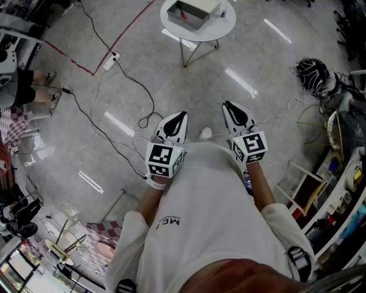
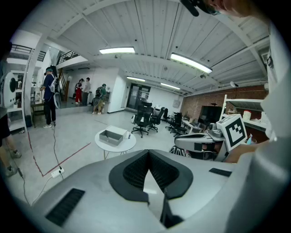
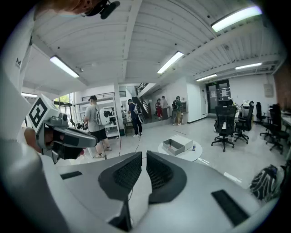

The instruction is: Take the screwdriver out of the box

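The person is standing well back from the round white table (image 1: pixel 226 27), holding both claws out toward it at chest height, each tilting a little downward. On the table a grey box (image 1: pixel 197 8) is sitting open. A small red speck (image 1: pixel 183 16) is showing inside the box, which is where the screwdriver is lying; it is too small to make out further. A little bottle (image 1: pixel 223 12) is standing on the table just beside the box.

The left claw (image 1: pixel 180 115) is staying well short of the table with its ribbed pads (image 2: pixel 132 173) pressing together at the tips and nothing between them. The right claw (image 1: pixel 230 106) is hanging beside it, equally far from the table, its pads (image 3: pixel 125 173) sitting slightly spread with a thin slit between them and nothing in it.

A black cable (image 1: pixel 128 77) is trailing across the floor to the left of the table, running to a white power strip (image 1: pixel 110 59). Office chairs (image 2: pixel 143 119) are standing beyond the table.
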`<control>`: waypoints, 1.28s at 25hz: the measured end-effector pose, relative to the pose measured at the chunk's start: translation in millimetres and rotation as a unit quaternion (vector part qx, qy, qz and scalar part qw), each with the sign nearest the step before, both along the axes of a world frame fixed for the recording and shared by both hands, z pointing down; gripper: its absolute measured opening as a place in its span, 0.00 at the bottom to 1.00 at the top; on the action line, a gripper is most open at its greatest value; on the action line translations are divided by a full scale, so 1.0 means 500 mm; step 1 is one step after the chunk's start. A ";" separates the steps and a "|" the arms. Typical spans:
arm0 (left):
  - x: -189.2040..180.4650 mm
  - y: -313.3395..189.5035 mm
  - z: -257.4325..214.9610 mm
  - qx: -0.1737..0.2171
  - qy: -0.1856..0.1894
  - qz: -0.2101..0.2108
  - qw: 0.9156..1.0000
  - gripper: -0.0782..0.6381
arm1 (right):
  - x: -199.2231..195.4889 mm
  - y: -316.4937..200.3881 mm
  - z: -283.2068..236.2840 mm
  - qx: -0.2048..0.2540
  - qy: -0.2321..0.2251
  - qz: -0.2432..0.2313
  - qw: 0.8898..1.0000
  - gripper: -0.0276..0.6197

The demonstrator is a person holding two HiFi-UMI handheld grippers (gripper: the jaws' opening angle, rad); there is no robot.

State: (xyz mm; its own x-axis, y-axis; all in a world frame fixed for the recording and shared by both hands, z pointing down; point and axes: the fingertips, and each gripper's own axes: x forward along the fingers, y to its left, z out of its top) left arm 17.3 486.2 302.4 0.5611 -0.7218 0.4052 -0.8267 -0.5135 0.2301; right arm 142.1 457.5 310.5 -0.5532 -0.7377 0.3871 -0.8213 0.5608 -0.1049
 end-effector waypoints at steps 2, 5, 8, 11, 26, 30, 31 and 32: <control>0.029 0.029 -0.003 0.004 0.001 0.000 1.000 0.12 | 0.035 0.022 -0.006 -0.002 -0.017 0.011 1.000 0.18; 0.050 0.065 0.007 -0.002 0.001 -0.012 1.000 0.12 | 0.066 0.053 -0.007 -0.005 -0.030 0.017 0.999 0.18; 0.065 0.085 0.013 -0.003 -0.001 -0.024 1.000 0.12 | 0.081 0.079 -0.010 -0.002 -0.034 0.004 0.999 0.18; 0.090 0.085 0.004 0.007 -0.003 -0.026 1.000 0.12 | 0.099 0.089 -0.011 0.004 -0.029 -0.013 0.999 0.18; 0.122 -0.053 0.009 0.001 -0.013 -0.009 1.000 0.12 | 0.128 -0.022 -0.009 0.009 -0.054 -0.024 0.998 0.18; 0.106 -0.165 0.016 -0.002 -0.006 -0.003 1.000 0.12 | 0.089 -0.114 -0.003 -0.006 -0.054 -0.045 0.997 0.15; 0.099 -0.198 0.017 -0.004 -0.004 -0.001 1.000 0.12 | 0.078 -0.145 -0.002 -0.014 -0.060 -0.046 0.997 0.15; 0.091 -0.233 0.018 -0.005 -0.003 0.002 1.000 0.12 | 0.068 -0.177 -0.001 -0.019 -0.061 -0.046 0.997 0.15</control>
